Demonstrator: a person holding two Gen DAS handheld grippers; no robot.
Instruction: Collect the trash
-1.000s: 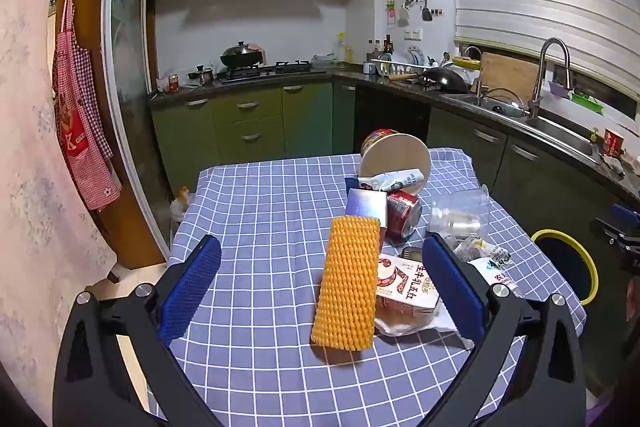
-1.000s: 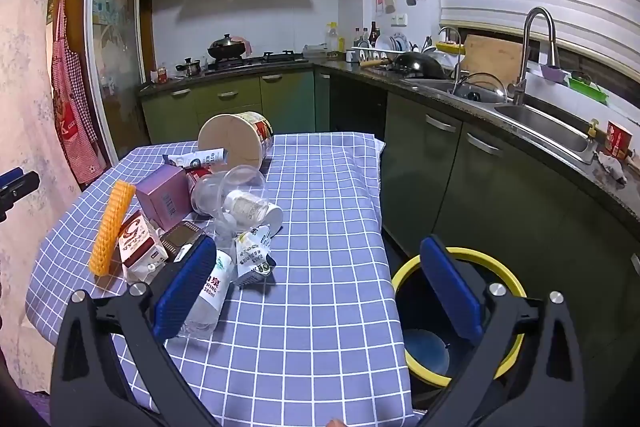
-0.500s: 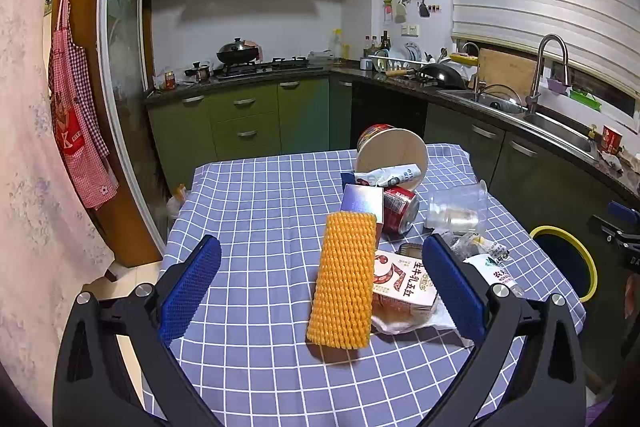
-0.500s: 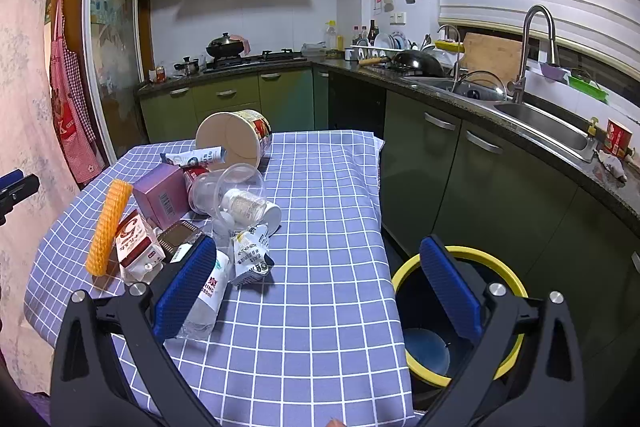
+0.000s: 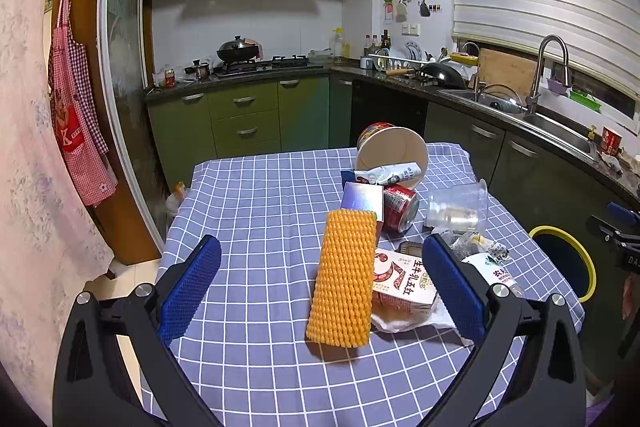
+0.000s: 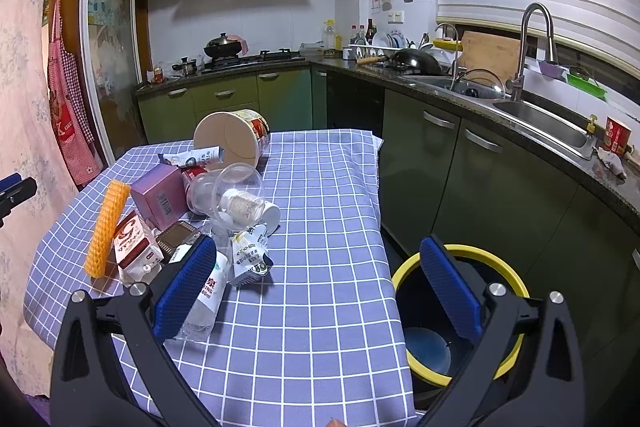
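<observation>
Trash lies piled on a blue checked tablecloth (image 5: pixel 256 211): an orange foam net sleeve (image 5: pixel 344 279), a milk carton (image 5: pixel 402 281), a purple box (image 6: pixel 158 195), a red can (image 5: pixel 400 207), a clear plastic cup (image 6: pixel 224 193), a paper noodle bowl on its side (image 6: pixel 230 143) and a plastic bottle (image 6: pixel 208 291). A yellow-rimmed bin (image 6: pixel 456 311) stands on the floor right of the table. My left gripper (image 5: pixel 320 291) is open and empty above the table's near edge, straddling the sleeve. My right gripper (image 6: pixel 316 291) is open and empty above the table's right corner and the bin.
Green kitchen cabinets (image 5: pixel 244 115) run behind the table and along the right wall, with a sink (image 6: pixel 540 119) and a stove. A red apron (image 5: pixel 76 123) hangs on the left wall. The bin also shows in the left wrist view (image 5: pixel 568 259).
Both views have shifted slightly, the table sitting a little lower and nearer in frame. Both grippers stay open. No trash has moved.
</observation>
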